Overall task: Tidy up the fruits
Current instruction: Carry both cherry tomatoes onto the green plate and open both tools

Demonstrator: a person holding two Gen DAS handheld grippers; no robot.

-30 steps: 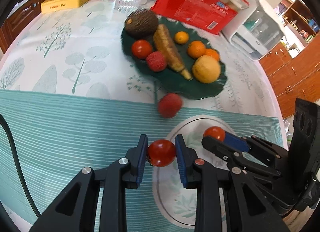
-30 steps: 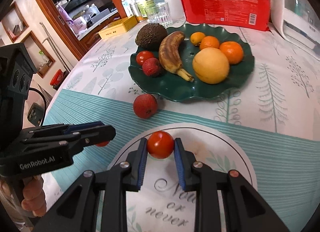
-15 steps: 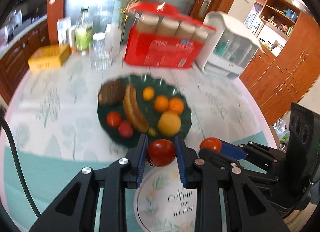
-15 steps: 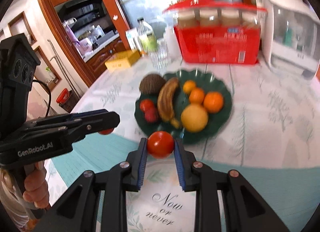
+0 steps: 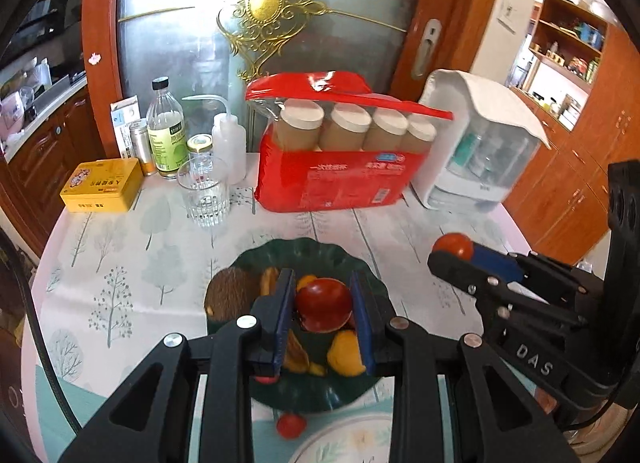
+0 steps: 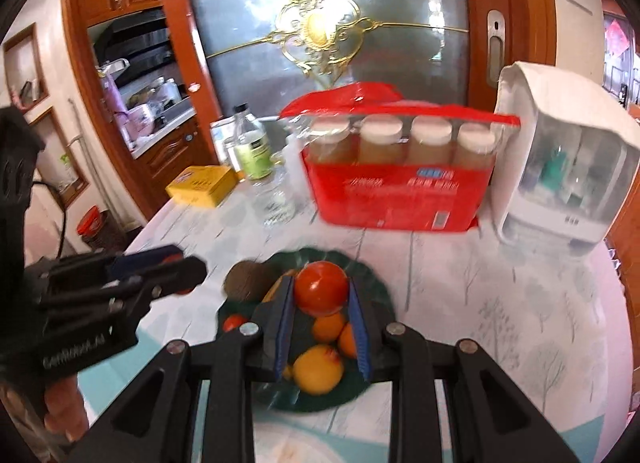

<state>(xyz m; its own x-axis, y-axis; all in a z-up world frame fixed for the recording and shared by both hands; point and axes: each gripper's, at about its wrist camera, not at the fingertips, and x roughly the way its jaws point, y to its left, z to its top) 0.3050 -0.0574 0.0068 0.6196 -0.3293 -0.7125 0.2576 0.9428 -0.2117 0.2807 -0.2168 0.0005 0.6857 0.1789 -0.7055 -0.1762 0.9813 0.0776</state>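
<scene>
My left gripper is shut on a red tomato and holds it in the air above the dark green fruit plate. My right gripper is shut on a second red tomato, also raised over the green plate. The plate holds a brown avocado, a banana, oranges and a yellow fruit. The right gripper shows at the right of the left wrist view with its tomato. A red lychee lies on the cloth in front of the plate.
A red bag of cups, a white dispenser, a glass, bottles and a yellow tin stand at the table's back. A white oval plate lies at the near edge.
Both grippers have lifted and tilted up with their tomatoes, from low over the white plate to above the green fruit plate. The views now face the door behind the table.
</scene>
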